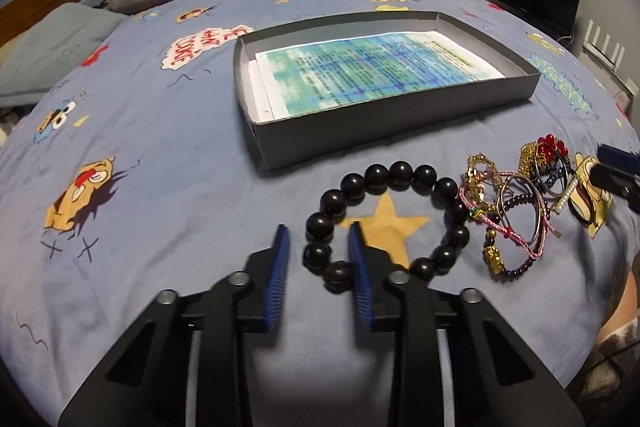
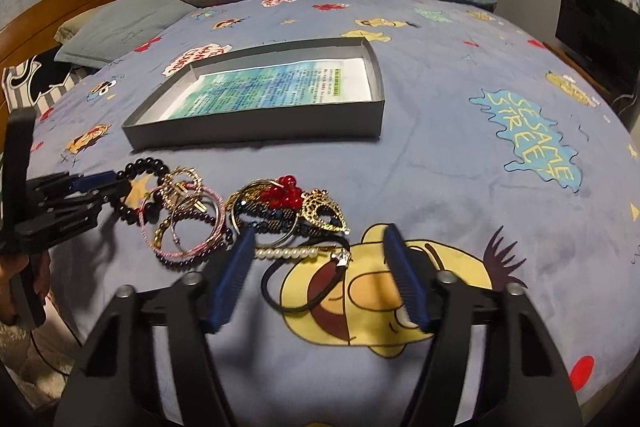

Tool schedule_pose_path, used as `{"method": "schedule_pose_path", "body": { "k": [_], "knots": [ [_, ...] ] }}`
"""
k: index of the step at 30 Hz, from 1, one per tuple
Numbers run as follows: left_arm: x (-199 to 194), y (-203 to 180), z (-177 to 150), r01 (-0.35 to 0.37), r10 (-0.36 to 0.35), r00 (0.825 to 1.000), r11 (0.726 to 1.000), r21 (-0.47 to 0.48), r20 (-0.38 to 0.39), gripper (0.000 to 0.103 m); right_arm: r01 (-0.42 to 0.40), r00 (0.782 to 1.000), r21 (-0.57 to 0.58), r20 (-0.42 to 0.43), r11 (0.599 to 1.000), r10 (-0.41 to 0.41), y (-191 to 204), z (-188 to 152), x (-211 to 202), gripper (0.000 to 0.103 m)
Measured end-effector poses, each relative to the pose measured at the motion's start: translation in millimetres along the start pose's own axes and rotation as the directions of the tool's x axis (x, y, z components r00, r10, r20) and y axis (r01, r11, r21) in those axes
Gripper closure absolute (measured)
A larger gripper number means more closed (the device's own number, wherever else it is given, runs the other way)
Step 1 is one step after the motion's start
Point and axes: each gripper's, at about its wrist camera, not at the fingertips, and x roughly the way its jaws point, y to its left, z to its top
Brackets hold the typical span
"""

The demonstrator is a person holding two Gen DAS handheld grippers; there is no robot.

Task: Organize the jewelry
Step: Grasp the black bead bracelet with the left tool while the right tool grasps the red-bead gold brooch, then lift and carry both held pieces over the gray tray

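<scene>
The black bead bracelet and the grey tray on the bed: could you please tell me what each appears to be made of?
The black bead bracelet: large round beads, dark with a soft sheen and small highlights, so polished wood or stone; the pictures cannot settle which. The grey tray: thin, flat matte walls with sharp folded corners, which looks like cardboard, likely a box lid. A printed paper sheet lies inside it.

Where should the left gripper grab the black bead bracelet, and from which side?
On the near-left arc of the black bead bracelet, where the left gripper already straddles it, one finger outside the ring and one inside. It lies flat on the bedspread, so come from above. That arc is farthest from the tangled jewelry pile touching its right side, which probably lowers snag risk.
</scene>
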Motion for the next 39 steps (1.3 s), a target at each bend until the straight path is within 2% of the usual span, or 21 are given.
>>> {"method": "schedule_pose_path", "body": {
  "k": [7,19,22,25,35,36,37,39],
  "knots": [
    [-2.2,0.7,-2.8,0.018,-0.018,1.0,1.0,0.008,0.009,0.081,-0.007,1.0,0.006,-0.024,1.0,0.007,-3.7,7.5,14.8,0.06],
    [2.1,-0.2,-0.5,0.021,-0.021,1.0,1.0,0.005,0.003,0.081,-0.035,0.998,0.029,-0.047,0.999,0.036,-9.7,9.4,31.1,0.061],
    [2.4,-0.5,-0.4,0.02,-0.02,1.0,1.0,0.006,0.003,0.081,-0.035,0.999,0.021,-0.039,0.999,0.036,-8.7,10.4,31.3,0.068],
    [2.3,-0.6,-0.4,0.02,-0.02,1.0,1.0,0.006,0.003,0.08,-0.037,0.999,0.017,-0.034,0.999,0.037,-8.9,10.6,30.4,0.069],
    [-2.1,2.1,3.0,0.042,-0.042,0.999,0.999,-0.01,0.019,0.081,-0.036,0.999,-0.014,0.038,0.999,0.037,-5.9,16.2,11.7,0.07],
    [-4.4,2.5,3.9,0.046,-0.046,0.999,0.999,-0.008,0.026,0.082,-0.035,0.998,-0.015,0.043,0.999,0.036,-5.5,16.8,10.6,0.07],
    [-7.8,2.2,5.9,0.052,-0.052,0.998,0.999,-0.004,0.036,0.089,-0.037,0.998,-0.017,0.051,0.999,0.038,-5.4,18.0,8.3,0.07],
    [-14.4,1.7,8.7,0.061,-0.061,0.997,0.998,0.0,0.052,0.089,-0.037,0.997,-0.019,0.063,0.999,0.038,-5.4,19.6,5.3,0.07]
  ]
}}
